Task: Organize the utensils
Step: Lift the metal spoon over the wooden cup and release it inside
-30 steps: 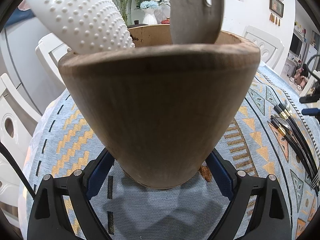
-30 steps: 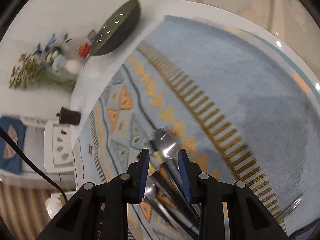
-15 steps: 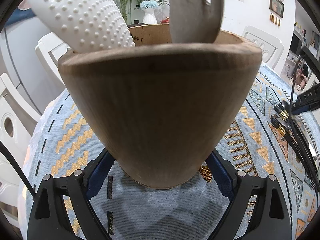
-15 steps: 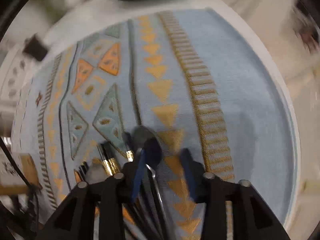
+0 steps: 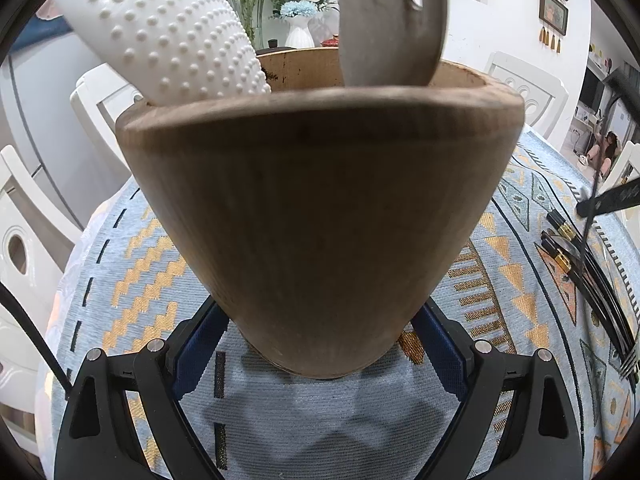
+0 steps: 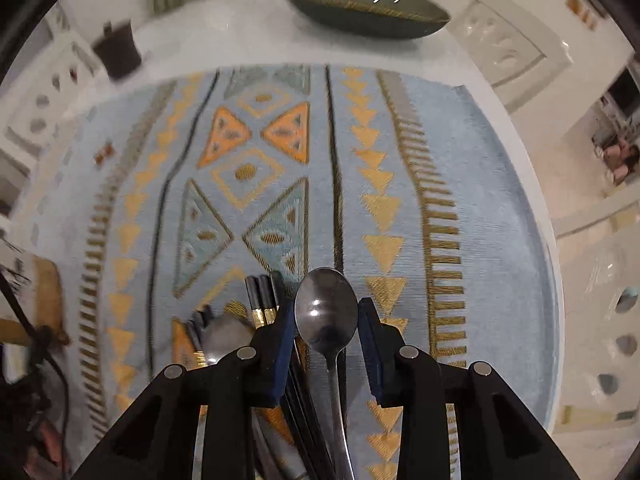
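My left gripper (image 5: 318, 320) is shut on the base of a wooden utensil holder (image 5: 320, 216) that stands on the patterned blue cloth (image 5: 132, 272). A white dotted utensil (image 5: 160, 28) and a grey slotted server (image 5: 392, 20) stick out of it. In the right wrist view, a steel spoon (image 6: 326, 316) lies bowl-forward between the jaws of my right gripper (image 6: 326, 306). Those jaws are closing and their blue pads touch the bowl's two sides. Black chopsticks with gold bands (image 6: 260, 296) and other cutlery (image 6: 218, 332) lie just left of it.
The loose cutlery (image 5: 568, 256) lies to the right of the holder. A dark green dish (image 6: 368, 8) and a dark cup (image 6: 118, 54) sit on the white table beyond the cloth. White chairs (image 5: 104, 96) ring the table, and a flower vase (image 5: 298, 34) stands behind.
My right gripper rolled and slid across the cloth, so the spoon now lies straight between its jaws, which widened and then narrowed. The left gripper and holder stayed put.
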Tool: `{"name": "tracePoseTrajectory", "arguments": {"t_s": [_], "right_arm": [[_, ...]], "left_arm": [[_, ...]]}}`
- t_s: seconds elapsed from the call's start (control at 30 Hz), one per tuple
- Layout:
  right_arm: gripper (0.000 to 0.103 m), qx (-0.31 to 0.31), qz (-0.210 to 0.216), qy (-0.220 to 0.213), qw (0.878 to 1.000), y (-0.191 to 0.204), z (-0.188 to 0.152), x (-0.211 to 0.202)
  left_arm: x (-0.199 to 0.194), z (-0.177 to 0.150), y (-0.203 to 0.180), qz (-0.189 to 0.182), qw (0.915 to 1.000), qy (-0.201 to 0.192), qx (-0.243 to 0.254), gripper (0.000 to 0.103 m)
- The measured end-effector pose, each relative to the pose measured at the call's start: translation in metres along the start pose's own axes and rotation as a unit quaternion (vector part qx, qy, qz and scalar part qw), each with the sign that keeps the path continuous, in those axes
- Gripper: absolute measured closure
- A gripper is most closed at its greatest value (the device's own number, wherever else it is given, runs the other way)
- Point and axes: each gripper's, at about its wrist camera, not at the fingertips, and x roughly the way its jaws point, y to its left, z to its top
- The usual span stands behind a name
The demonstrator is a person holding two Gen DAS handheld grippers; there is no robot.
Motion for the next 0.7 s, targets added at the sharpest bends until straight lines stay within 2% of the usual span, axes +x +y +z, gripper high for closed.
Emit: {"name": "tracePoseTrajectory", "arguments": {"t_s": [0.1, 0.23, 0.43, 0.6, 0.7], "right_arm": [[0.073, 0.035, 0.036, -0.044, 0.998, -0.019, 0.000, -0.025], [0.072, 0.063, 0.057, -0.100, 0.991, -0.039, -0.014, -0.069], [0.072, 0.092, 0.057, -0.162, 0.981, -0.040, -0.043, -0.125], [0.073, 0.111, 0.086, -0.206, 0.968, -0.032, -0.044, -0.160], [0.073, 0.104, 0.110, -0.222, 0.963, -0.019, -0.031, -0.176]], "left_arm": [[0.000, 0.000, 0.000, 0.000, 1.0000, 0.000, 0.000, 0.011], [0.000, 0.000, 0.000, 0.000, 1.0000, 0.000, 0.000, 0.011], [0.000, 0.000, 0.000, 0.000, 1.0000, 0.000, 0.000, 0.011], [0.000, 0.000, 0.000, 0.001, 1.0000, -0.001, 0.001, 0.011], [0.000, 0.000, -0.001, 0.003, 1.0000, -0.002, 0.002, 0.011]]}}
